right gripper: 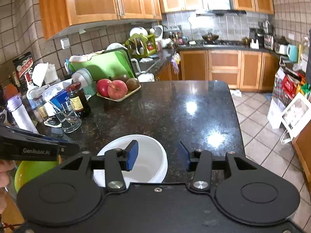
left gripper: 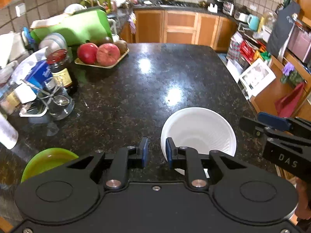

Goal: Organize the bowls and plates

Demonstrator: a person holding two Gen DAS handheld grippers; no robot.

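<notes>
White bowl (left gripper: 200, 130) sits upright on the dark granite counter (left gripper: 136, 89), near its front edge. Green bowl (left gripper: 46, 161) sits on the same counter to the left of it, apart, half hidden behind the left gripper body.

Left gripper (left gripper: 156, 152): jaws narrow, a small gap between the blue pads (left gripper: 144, 149), nothing in the gap. Its right pad is just at the white bowl's left rim; contact can't be confirmed. It grips nothing.

Right gripper (right gripper: 158, 156): jaws moderately wide. Left finger hangs over the inside of the white bowl (right gripper: 147, 155), right finger outside the right rim, so the rim is between them. Pads do not press on it; bowl rests on the counter (right gripper: 184, 112), not lifted. In the left wrist view the right gripper (left gripper: 252, 125) comes in from the right edge, beside the bowl. In the right wrist view the left gripper's finger (right gripper: 64, 147) shows at the left edge above the green bowl (right gripper: 29, 170).

Back left of the counter: tray (left gripper: 101, 65) with apples (left gripper: 97, 53), dark jar (left gripper: 60, 69), glass (left gripper: 60, 103), other clutter. All well apart from both bowls. A bit of hand (right gripper: 3, 174) shows at the left edge of the right wrist view.
</notes>
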